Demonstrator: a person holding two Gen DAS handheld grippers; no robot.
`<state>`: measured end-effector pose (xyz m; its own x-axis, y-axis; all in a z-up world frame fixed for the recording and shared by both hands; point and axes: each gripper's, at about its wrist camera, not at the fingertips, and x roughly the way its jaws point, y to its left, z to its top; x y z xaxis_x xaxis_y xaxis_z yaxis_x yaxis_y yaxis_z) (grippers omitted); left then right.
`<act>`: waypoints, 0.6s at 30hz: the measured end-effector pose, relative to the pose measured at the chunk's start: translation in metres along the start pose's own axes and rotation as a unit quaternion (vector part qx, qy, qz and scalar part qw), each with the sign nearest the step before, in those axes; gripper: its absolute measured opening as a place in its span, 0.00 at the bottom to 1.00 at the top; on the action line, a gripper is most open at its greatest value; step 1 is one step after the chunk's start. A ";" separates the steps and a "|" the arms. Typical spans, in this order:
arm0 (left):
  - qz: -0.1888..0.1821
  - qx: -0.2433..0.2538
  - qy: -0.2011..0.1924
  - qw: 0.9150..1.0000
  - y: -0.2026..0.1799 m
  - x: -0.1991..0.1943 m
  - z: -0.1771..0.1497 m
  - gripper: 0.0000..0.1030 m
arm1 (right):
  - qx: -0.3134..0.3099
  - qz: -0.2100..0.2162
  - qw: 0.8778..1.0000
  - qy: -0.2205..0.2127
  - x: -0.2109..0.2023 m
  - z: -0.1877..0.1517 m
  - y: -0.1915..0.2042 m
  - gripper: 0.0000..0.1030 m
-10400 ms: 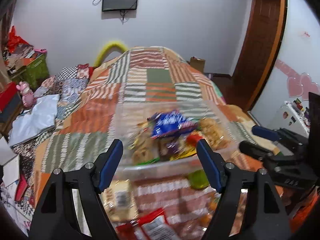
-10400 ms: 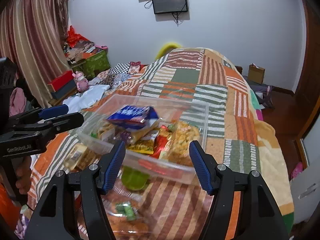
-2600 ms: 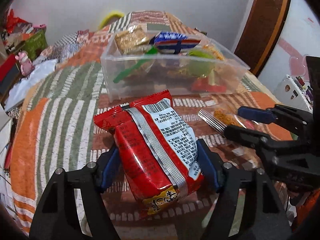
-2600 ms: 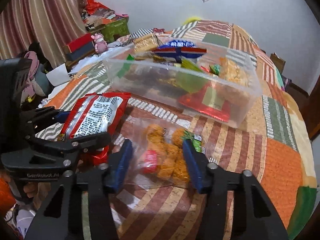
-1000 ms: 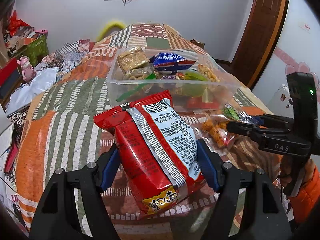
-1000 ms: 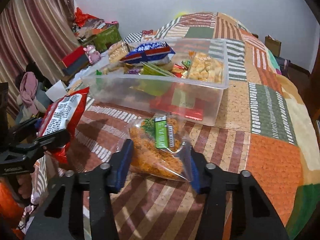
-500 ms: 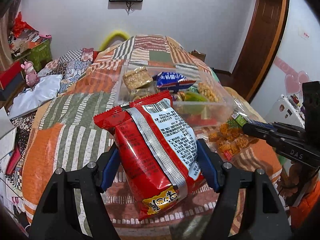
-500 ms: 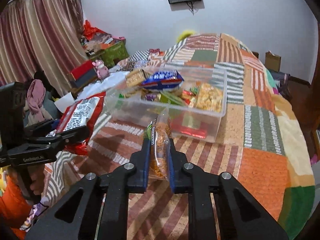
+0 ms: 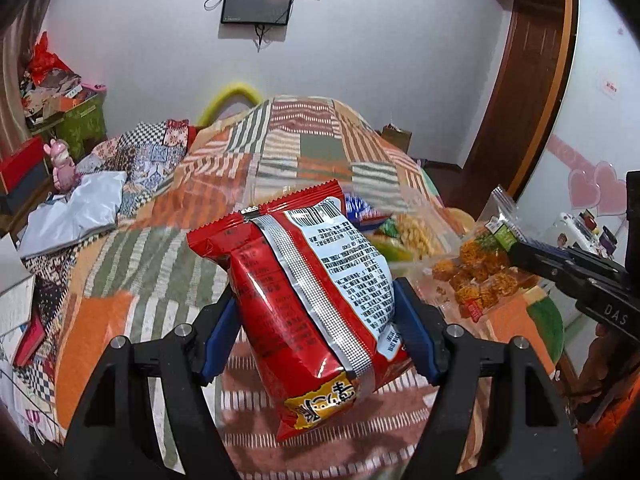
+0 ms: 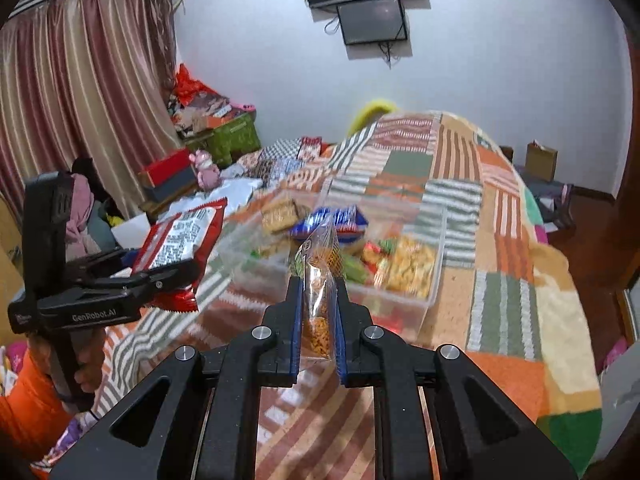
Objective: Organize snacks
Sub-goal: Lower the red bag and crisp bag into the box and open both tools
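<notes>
My left gripper (image 9: pixel 316 320) is shut on a red snack bag (image 9: pixel 308 296) with a silver seam and a white label, held above the patchwork bedspread. It also shows in the right wrist view (image 10: pixel 180 236). My right gripper (image 10: pixel 318 308) is shut on a clear bag of orange snacks (image 10: pixel 320 276), held upright in the air; this bag also shows in the left wrist view (image 9: pixel 476 276). Ahead stands a clear plastic bin (image 10: pixel 436 272) holding several snacks, among them a blue packet (image 10: pixel 348 216). Both bags hang in front of the bin.
The patchwork bedspread (image 10: pixel 500 304) covers the bed. At the left are a white bag (image 9: pixel 76 212), a pink toy (image 9: pixel 64 164), boxes and a curtain (image 10: pixel 80 100). A wooden door (image 9: pixel 520 80) stands at the right.
Both grippers have risen with their bags; the bin now looks lower and farther. The right gripper's orange snack bag stays held edge-on between the closed jaws.
</notes>
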<state>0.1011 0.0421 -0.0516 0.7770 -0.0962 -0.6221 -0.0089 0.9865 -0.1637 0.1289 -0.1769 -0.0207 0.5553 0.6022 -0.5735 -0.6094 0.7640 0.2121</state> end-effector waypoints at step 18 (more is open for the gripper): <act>0.001 0.026 0.014 1.000 -0.011 0.079 0.060 0.70 | 0.043 -0.029 0.999 -0.015 0.056 0.047 -0.045 0.12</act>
<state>0.2005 0.0319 -0.0529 0.7591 -0.0964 -0.6438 0.0219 0.9922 -0.1227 0.2139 -0.1666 -0.0244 0.6052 0.5620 -0.5638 -0.5255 0.8140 0.2474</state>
